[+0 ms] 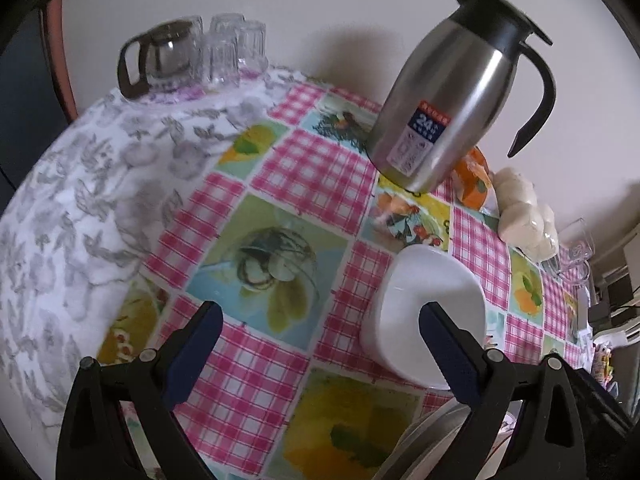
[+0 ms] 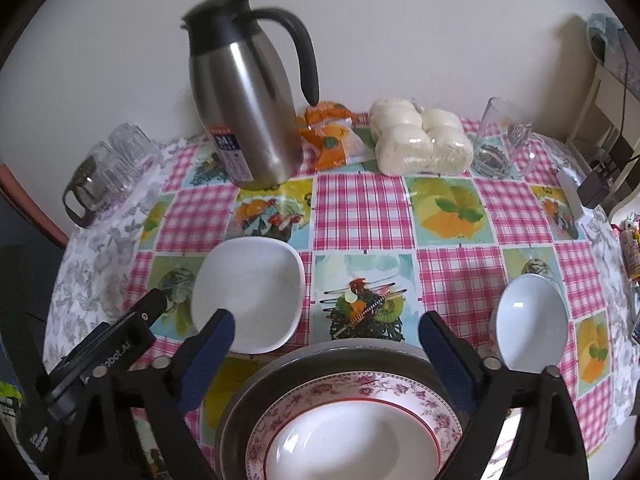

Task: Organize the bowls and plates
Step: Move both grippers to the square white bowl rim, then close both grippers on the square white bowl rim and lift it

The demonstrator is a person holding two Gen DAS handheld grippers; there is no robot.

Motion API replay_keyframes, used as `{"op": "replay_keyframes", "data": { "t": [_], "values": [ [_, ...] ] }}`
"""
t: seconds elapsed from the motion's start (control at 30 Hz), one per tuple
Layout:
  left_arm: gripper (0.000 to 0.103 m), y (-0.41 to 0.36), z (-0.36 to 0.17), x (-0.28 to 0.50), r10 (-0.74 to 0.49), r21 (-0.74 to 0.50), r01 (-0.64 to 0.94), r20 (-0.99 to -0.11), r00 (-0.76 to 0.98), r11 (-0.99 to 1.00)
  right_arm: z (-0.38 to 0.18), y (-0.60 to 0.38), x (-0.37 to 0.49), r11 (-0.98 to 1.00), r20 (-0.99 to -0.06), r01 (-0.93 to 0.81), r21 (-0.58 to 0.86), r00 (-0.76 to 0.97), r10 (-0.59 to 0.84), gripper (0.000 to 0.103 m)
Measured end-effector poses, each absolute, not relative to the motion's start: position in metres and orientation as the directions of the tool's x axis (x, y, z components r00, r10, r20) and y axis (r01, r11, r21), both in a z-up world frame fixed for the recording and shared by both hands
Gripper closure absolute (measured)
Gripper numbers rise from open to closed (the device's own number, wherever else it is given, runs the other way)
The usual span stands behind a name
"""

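A white square bowl [image 1: 424, 280] stands on the checked tablecloth, and the right finger [image 1: 444, 340] of my open left gripper [image 1: 320, 316] overlaps its near rim in the view. In the right wrist view the same square bowl [image 2: 248, 292] sits left of centre. A round white bowl [image 2: 532, 320] sits to the right. A floral-rimmed plate [image 2: 360, 386] lies on a grey metal plate [image 2: 280, 364] directly below my right gripper [image 2: 327, 320], which is open with nothing pressed between its pads.
A steel thermos jug [image 2: 248, 112] stands at the back of the table [image 2: 360, 208]. Beside it are an orange packet [image 2: 332, 140], bagged buns [image 2: 420, 140] and glass cups [image 2: 500, 140]. A glass pot and tumblers [image 1: 188, 52] fill the far left corner. The left tool's black housing [image 2: 100, 356] is beside the square bowl.
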State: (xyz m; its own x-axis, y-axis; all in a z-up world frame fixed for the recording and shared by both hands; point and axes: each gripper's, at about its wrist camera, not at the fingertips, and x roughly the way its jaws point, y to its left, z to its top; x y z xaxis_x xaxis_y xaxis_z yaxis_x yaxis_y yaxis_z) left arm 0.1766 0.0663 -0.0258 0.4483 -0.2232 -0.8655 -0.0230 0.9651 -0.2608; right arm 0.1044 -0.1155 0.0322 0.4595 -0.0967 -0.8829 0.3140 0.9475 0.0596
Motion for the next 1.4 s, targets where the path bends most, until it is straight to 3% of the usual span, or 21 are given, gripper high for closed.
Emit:
{"op": "replay_keyframes", "data": {
  "t": [0.07, 0.23, 0.4, 0.57, 0.9, 1.2, 1.4],
  "values": [
    [0.007, 0.064, -0.029, 0.18, -0.229, -0.264, -0.02, -0.869, 0.438, 0.964, 0.026, -0.115, 0.11, 0.949, -0.891, 0.308, 0.065, 0.445, -0.084, 0.015],
    [0.029, 0.057, -0.041, 0.19, -0.259, -0.293, -0.027, -0.882, 0.394, 0.956, 0.009, -0.112, 0.124, 0.949, -0.919, 0.31, 0.062, 0.389, -0.067, 0.025],
    [0.035, 0.05, -0.049, 0.2, -0.284, -0.313, -0.024, -0.888, 0.362, 0.949, -0.008, -0.11, 0.138, 0.949, -0.94, 0.311, 0.046, 0.334, -0.064, 0.039],
    [0.044, 0.047, -0.059, 0.208, -0.32, -0.348, -0.026, -0.887, 0.331, 0.937, -0.023, -0.111, 0.148, 0.944, -0.956, 0.329, 0.036, 0.286, -0.063, 0.061],
    [0.089, 0.026, -0.066, 0.212, -0.356, -0.358, 0.051, -0.883, 0.307, 0.932, -0.042, -0.109, 0.165, 0.946, -0.97, 0.325, 0.017, 0.235, -0.063, 0.076],
    [0.093, 0.026, -0.074, 0.215, -0.385, -0.396, 0.028, -0.871, 0.306, 0.918, -0.048, -0.108, 0.171, 0.947, -0.977, 0.321, 0.026, 0.211, -0.045, 0.082],
    [0.094, 0.03, -0.074, 0.213, -0.41, -0.422, 0.026, -0.862, 0.299, 0.906, -0.049, -0.105, 0.172, 0.949, -0.976, 0.311, 0.047, 0.217, -0.022, 0.095]
  ]
}}
